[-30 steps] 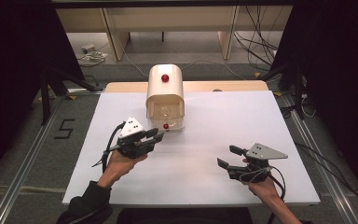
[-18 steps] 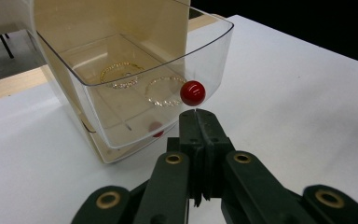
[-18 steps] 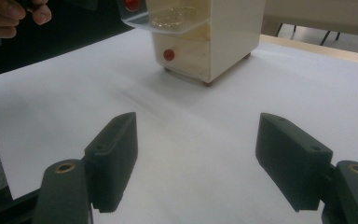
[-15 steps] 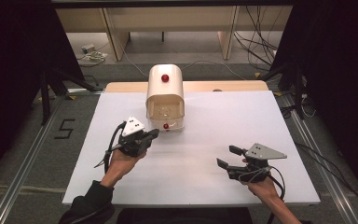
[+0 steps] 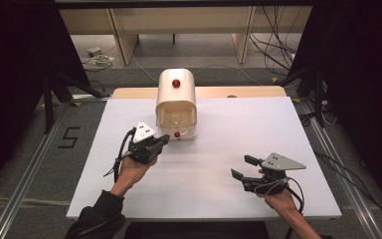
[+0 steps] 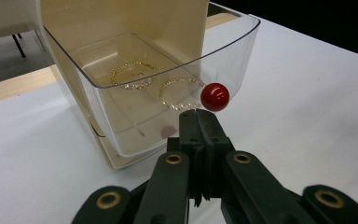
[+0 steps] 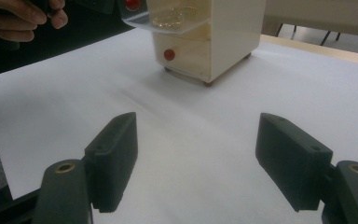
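A cream box (image 5: 176,94) with a red knob (image 5: 176,82) on top stands at the table's far middle. Its clear drawer (image 6: 158,93) is pulled out and holds thin gold chains (image 6: 133,74). The drawer's front carries a red ball knob (image 6: 214,96). My left gripper (image 6: 198,116) is shut with nothing between its jaws, its tip just below and left of that knob. From above, the left gripper (image 5: 161,141) sits at the drawer's front left. My right gripper (image 5: 243,167) rests open near the front right, pointing at the box (image 7: 214,42).
The white table (image 5: 278,129) spreads wide around the box. A second red knob (image 7: 169,54) sits on the box's lower front. A wooden board (image 5: 248,92) lies behind the table, with cables on the floor beyond. The person's other hand (image 7: 18,16) is at the right gripper view's top left.
The left gripper's jaws have come together in front of the drawer. The right hand and the box have not moved.
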`<state>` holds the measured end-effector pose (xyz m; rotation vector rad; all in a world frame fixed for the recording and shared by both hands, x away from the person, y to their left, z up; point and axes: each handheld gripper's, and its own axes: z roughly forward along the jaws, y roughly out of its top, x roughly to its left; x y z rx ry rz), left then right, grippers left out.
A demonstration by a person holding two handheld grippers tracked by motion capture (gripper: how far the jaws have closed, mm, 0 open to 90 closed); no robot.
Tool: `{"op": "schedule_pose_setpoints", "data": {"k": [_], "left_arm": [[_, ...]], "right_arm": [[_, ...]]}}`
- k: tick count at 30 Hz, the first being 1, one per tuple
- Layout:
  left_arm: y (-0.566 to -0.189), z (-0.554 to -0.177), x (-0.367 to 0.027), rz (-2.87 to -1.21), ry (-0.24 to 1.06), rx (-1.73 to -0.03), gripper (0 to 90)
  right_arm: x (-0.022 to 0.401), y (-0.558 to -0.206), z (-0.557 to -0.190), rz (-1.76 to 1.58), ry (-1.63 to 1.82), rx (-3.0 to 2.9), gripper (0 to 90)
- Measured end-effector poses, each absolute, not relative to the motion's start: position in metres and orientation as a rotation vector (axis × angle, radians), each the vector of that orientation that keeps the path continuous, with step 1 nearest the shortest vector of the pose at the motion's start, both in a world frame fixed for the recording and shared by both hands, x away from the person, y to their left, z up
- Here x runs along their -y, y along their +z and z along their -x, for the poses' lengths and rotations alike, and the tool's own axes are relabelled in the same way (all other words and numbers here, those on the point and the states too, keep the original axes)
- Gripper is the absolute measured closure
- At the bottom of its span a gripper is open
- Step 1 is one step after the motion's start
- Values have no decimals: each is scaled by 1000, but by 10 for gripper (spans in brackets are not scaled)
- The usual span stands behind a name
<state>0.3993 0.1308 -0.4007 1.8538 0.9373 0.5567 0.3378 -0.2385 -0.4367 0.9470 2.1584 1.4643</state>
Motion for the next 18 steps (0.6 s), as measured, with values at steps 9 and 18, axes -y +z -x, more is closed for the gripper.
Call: {"op": "schedule_pose_setpoints", "data": {"k": [9, 18], "left_arm": [[-401, -403, -132, -1847, 574, -945, 892], [-402, -406, -131, -1846, 575, -952, 892]], "right_arm": [[238, -437, -338, -946, 1464, -2159, 302], [238, -437, -338, -947, 1464, -2159, 303]]}}
